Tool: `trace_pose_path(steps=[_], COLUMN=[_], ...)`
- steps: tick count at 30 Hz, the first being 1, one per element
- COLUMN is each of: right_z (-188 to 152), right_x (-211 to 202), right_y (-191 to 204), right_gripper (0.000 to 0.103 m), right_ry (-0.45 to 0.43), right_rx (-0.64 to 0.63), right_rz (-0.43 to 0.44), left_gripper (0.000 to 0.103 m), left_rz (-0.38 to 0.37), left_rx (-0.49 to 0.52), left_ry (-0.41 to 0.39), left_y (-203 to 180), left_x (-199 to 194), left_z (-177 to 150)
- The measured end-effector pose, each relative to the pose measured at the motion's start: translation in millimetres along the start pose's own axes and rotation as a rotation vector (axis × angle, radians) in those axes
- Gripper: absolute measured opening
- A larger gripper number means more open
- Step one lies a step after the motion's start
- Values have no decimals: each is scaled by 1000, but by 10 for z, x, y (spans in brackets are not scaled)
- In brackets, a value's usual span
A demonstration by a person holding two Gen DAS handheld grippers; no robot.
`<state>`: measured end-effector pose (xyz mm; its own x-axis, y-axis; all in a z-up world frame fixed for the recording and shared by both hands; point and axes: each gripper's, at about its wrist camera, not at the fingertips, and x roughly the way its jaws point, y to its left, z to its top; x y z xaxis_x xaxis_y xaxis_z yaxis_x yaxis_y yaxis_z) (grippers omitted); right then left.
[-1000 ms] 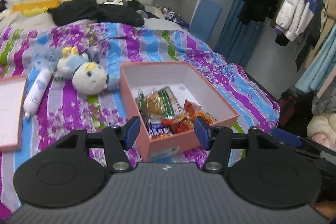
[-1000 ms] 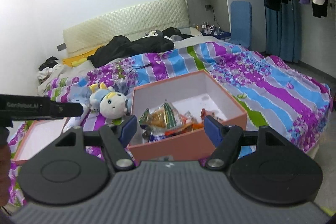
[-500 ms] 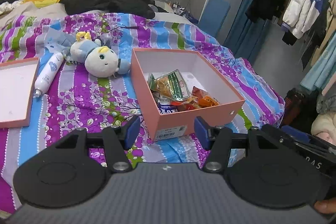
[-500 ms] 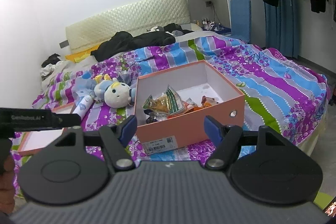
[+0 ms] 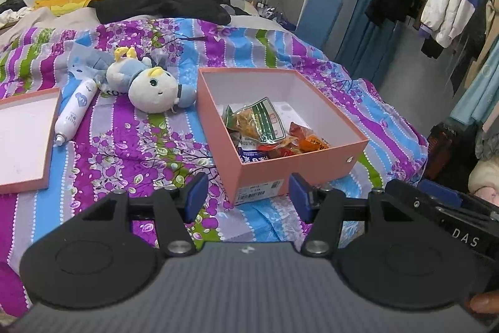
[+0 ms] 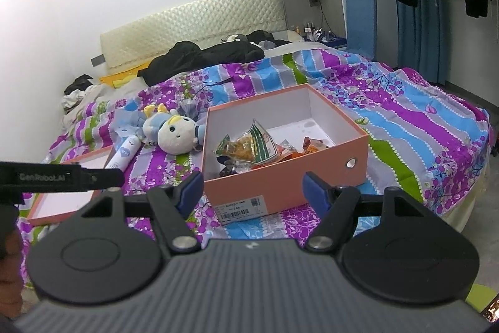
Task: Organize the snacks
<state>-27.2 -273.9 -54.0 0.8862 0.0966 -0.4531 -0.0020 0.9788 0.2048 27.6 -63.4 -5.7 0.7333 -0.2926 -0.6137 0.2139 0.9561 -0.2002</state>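
- Short of the bed's near edge, the left gripper (image 5: pixel 245 192) and right gripper (image 6: pixel 252 189) hang spread, holding nothing (likely lining up).
- Just beyond, the open salmon-pink cardboard box (image 5: pixel 299 167) holds crinkly snack packets (image 5: pixel 265 130), corralled together.
- Its shallow pink lid (image 5: pixel 25 139) lies apart, leaving access.

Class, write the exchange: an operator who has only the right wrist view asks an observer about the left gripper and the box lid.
Operator: I see only the side of the left gripper. Is it carrying anything?
Observer: No. The left gripper is open and holds nothing.
Operator: It hides part of the lid. Is anything in there?
Observer: The lid lies inside up, and the part that shows is bare.
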Motion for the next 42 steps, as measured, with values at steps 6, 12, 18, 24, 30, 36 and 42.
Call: trace_pose_path(steps=[6,12,18,24,30,36,42], right_z=[23,28,43,51,72,82,105], right_x=[-23,0,45,44,36,35,29], right_y=[21,49,44,4,-10,-6,-10], right_gripper=[72,72,72,103,103,103,103], right_ry=[-14,-21,-9,-18,-23,-28,-29], right_rx=[-16,-26,-24,-14,-4,-6,-1], right_rz=[-11,-19,-12,-34,-34,-38,-32], left_gripper=[63,68,95,100,101,101,102], left_rz=[-12,2,23,41,49,72,72], left_rx=[6,26,26,44,40,38,36], left_ry=[-16,-8,-24,-16,-19,-12,4], left_y=[-28,-32,-27,-49,-51,-37,-31], left_x=[-37,29,26,29,14,5,17], left_z=[17,-5,21,63,89,119,127])
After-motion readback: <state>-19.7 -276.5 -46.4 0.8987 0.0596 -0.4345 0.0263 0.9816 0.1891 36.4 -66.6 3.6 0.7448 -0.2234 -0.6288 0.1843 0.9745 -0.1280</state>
